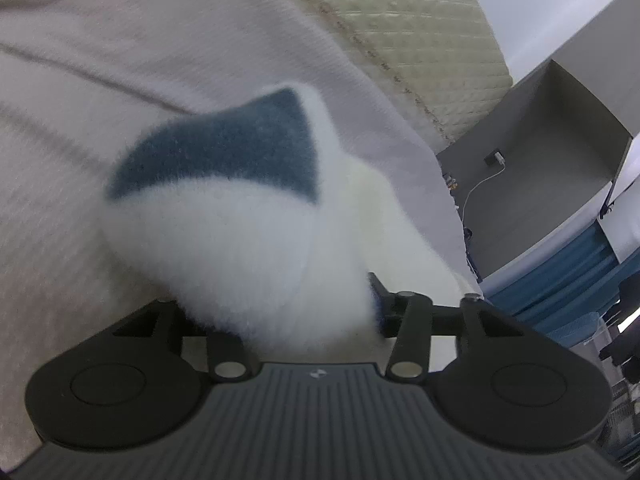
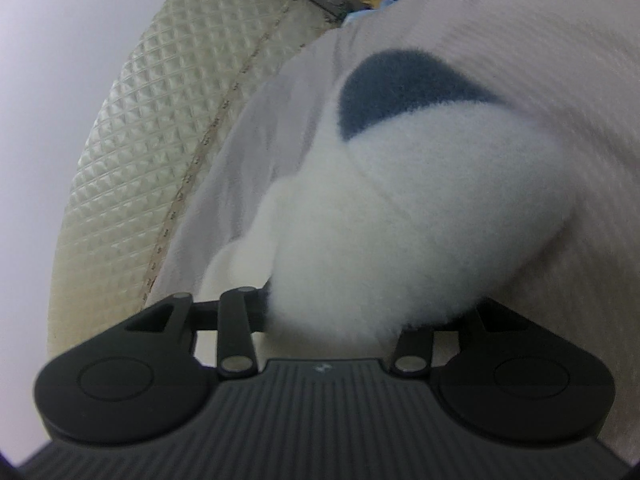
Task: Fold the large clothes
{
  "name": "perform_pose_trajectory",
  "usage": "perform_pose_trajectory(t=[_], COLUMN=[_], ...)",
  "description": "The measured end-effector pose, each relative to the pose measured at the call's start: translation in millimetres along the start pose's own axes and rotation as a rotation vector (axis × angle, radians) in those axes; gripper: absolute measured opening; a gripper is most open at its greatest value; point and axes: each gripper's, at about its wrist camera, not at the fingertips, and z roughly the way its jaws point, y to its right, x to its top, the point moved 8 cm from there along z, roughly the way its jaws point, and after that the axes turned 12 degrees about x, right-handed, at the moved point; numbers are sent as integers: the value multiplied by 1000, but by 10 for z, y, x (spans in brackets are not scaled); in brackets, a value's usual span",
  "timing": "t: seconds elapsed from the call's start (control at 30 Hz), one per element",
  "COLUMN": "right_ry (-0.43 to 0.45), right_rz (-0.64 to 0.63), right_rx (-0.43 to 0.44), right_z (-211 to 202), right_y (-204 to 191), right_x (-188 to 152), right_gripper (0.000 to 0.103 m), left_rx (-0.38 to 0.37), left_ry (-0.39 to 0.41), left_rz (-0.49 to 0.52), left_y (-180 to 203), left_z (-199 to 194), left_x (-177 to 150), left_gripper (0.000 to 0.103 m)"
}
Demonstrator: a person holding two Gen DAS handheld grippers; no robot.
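Note:
A fluffy white garment with a blue-grey patch fills both views. In the left wrist view my left gripper [image 1: 304, 312] is shut on a bunched corner of the fluffy garment [image 1: 248, 232], which hides the fingertips. In the right wrist view my right gripper [image 2: 344, 312] is shut on another bunched corner of the same garment [image 2: 400, 220], fingertips also hidden. Both corners are held close above a pale pinkish-white cloth [image 1: 120, 60] spread on the bed.
A quilted cream mattress [image 1: 420, 32] lies under the cloth; its edge also shows in the right wrist view [image 2: 132, 152]. A grey wall with a charger and cable [image 1: 496, 160] and blue fabric [image 1: 560, 280] stand to the right of the bed.

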Motion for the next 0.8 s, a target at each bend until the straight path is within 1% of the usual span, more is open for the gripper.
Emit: perform_pose_trajectory(t=[0.07,0.13,0.23,0.37,0.43,0.5,0.6,0.67,0.8], right_ry=[-6,-13,-38,-56,-69,-83,-99,-105,-91], right_rz=[8,10,6,-33,-81,-130,-226,-285,-401], right_rx=[-11,-24,-50,-91,-111,-126,-122,-107,-64], right_z=[-14,-52,-152,-391,-543,-687,-903,-1033,-1340], right_y=[36,28,-18,-127,-242,-382,-703,-948,-1534], right_x=[-30,-52,-90,-136,-155,-176,-202,-222,-282], right_gripper=[53,55,55,55,55,55,55,55,55], left_rx=[15,21,37,93,112,129,128,136,144], left_ry=[-20,-38,-44,-16,2,16,53,85,121], left_rz=[16,66,132,197,216,235,260,275,329], left_y=[-40,-50,-60,-37,1,61,219,352,655], left_z=[-64,-163,-344,-681,-877,-1089,-1470,-1749,-2267], left_x=[-56,-95,-134,-158,-149,-125,-85,-68,-132], left_gripper=[61,62,62,63,63,63,63,63,63])
